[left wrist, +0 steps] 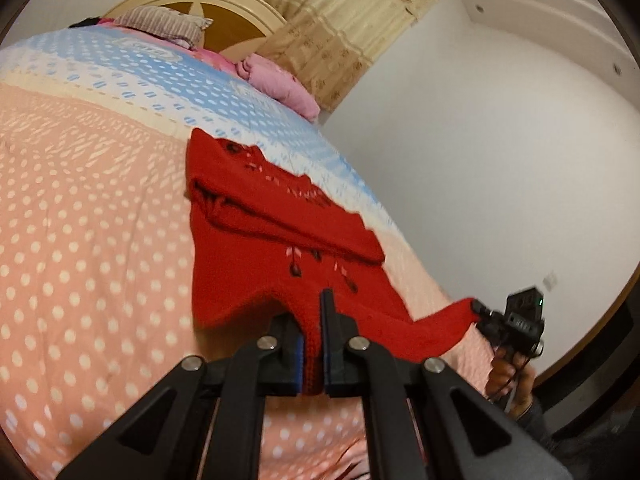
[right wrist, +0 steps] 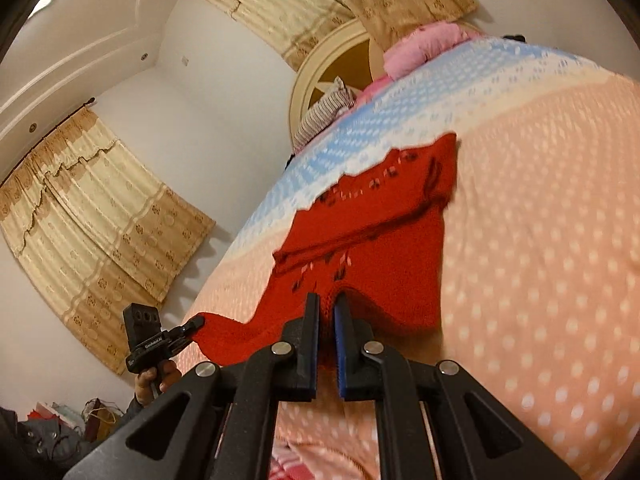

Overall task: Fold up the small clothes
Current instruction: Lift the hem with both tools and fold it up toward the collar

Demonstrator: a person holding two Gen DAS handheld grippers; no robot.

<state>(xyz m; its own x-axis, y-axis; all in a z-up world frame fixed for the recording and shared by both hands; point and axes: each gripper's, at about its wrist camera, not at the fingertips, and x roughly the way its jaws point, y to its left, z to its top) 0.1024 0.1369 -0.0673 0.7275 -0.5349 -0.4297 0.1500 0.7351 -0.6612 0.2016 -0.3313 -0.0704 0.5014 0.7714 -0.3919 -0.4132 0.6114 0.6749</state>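
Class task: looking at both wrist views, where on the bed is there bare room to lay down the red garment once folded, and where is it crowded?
Free: the pink dotted bedspread beside the red knitted garment. Crowded: the headboard end, with the striped pillow and pink bundle.

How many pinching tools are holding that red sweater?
2. The left tool is shut on the red sweater at its near hem; the right tool is shut on the hem's other corner, off to the side.

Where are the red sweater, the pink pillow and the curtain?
Sweater (left wrist: 256, 248), left wrist view, middle of the knit.
Pillow (left wrist: 280, 84), left wrist view, its top face.
Curtain (right wrist: 100, 216), right wrist view, the middle folds.
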